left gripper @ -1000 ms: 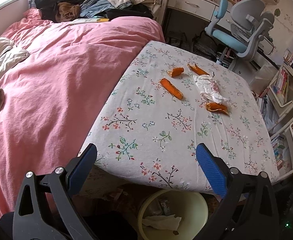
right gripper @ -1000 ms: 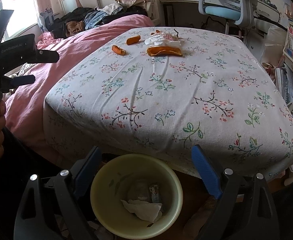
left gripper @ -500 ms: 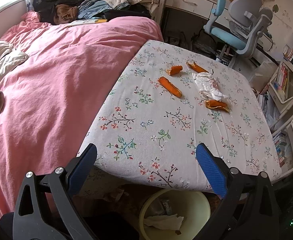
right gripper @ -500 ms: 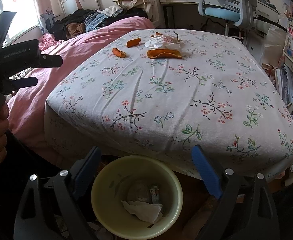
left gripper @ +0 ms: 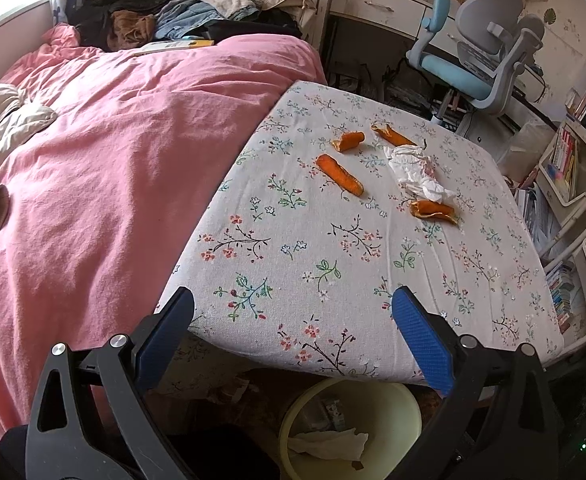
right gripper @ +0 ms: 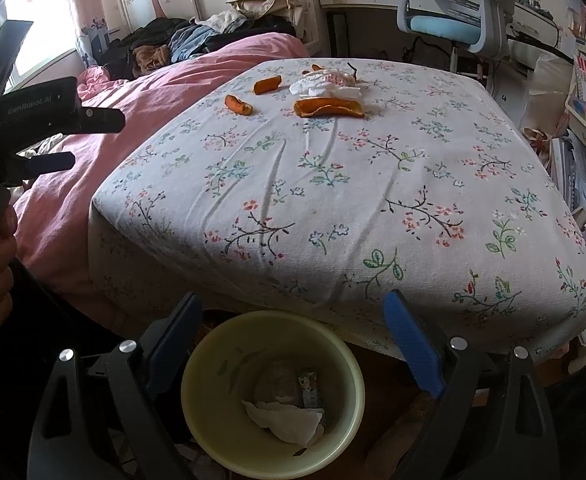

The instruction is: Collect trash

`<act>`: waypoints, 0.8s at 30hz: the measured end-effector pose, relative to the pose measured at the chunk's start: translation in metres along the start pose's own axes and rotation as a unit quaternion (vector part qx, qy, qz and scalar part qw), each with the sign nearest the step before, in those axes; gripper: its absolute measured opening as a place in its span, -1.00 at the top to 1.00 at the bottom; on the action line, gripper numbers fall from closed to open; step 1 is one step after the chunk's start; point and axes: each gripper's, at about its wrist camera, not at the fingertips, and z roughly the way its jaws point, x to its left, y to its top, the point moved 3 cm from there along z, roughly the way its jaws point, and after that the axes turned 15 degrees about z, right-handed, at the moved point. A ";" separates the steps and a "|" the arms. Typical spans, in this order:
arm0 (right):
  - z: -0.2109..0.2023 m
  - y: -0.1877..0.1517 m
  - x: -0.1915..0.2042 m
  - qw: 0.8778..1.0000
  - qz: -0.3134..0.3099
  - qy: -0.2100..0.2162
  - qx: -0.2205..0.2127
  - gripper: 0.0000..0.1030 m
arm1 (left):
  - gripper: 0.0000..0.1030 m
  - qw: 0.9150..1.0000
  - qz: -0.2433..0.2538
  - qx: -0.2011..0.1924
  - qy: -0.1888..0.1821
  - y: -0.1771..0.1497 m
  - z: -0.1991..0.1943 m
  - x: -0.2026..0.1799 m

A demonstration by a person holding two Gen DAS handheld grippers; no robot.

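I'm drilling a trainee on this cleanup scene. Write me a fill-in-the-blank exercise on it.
1. The orange peels lie on the ____ sheet.
2. The crumpled tissue lies among ____ orange peels.
3. The wastebasket on the floor already holds a crumpled ____.
4. The left gripper and the right gripper both have jaws ____.

Missing words: floral; four; tissue; open

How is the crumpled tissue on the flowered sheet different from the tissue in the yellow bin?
The tissue on the sheet lies among orange peels and shows pink marks; the tissue in the bin lies beside a small wrapper and looks plain white. Both are white and crumpled.
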 end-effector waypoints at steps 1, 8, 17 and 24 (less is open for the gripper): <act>0.000 0.000 0.000 1.000 -0.001 0.000 0.000 -0.72 | -0.86 1.000 0.000 -0.001 0.000 0.000 0.000 0.000; 0.000 -0.001 0.000 1.000 0.001 0.000 -0.001 -0.72 | -0.86 1.000 0.000 -0.001 0.000 0.000 0.000 0.000; 0.000 -0.001 0.001 1.000 -0.001 -0.001 0.000 -0.72 | -0.86 1.000 0.001 -0.001 0.000 0.000 0.000 -0.001; -0.001 -0.001 0.001 1.000 0.000 -0.001 -0.002 -0.72 | -0.86 1.000 0.002 0.001 0.001 -0.001 0.001 -0.001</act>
